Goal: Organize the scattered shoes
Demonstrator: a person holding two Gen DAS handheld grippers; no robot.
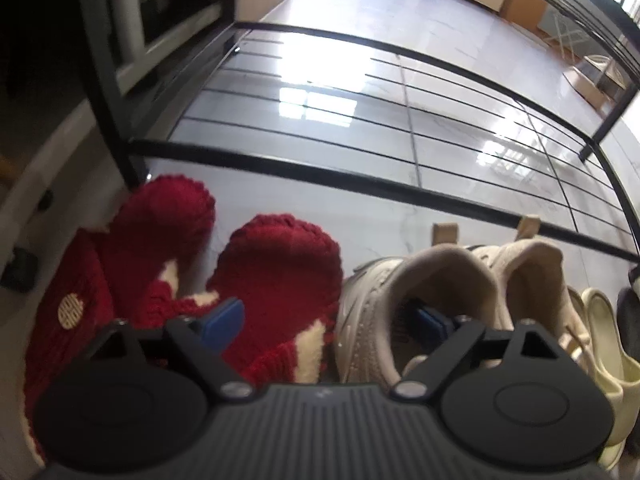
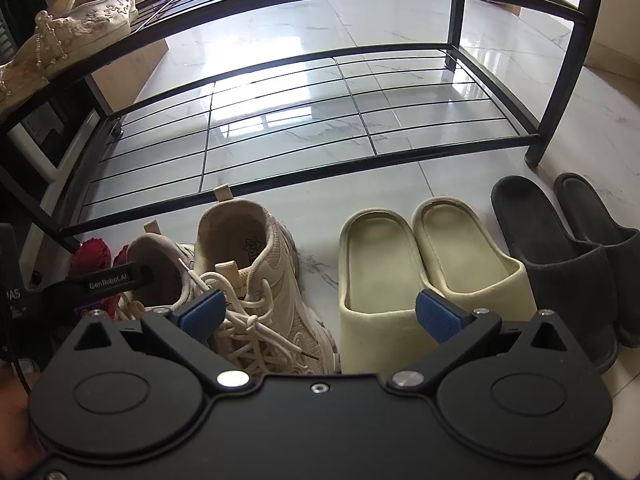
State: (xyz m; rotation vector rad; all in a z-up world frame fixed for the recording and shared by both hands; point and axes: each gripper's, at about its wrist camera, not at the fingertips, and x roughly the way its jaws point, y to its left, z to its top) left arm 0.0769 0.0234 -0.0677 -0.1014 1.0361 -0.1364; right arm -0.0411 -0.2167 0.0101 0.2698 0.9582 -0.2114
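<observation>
1. both jaws are spread wide and hold nothing.
2. left gripper (image 1: 326, 320): one blue finger is inside the beige sneaker (image 1: 404, 300); red slippers (image 1: 276, 276) sit under the other.
3. right gripper (image 2: 320, 312): laced sneaker (image 2: 256, 280) and yellow slides (image 2: 384, 264) lie between its fingers, black slides (image 2: 560, 264) off to the side.

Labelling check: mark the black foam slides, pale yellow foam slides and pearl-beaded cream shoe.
black foam slides (image 2: 560, 256), right wrist view, strap of the nearer slide.
pale yellow foam slides (image 2: 376, 248), right wrist view, left slide's footbed.
pearl-beaded cream shoe (image 2: 80, 24), right wrist view, embroidered side.
</observation>
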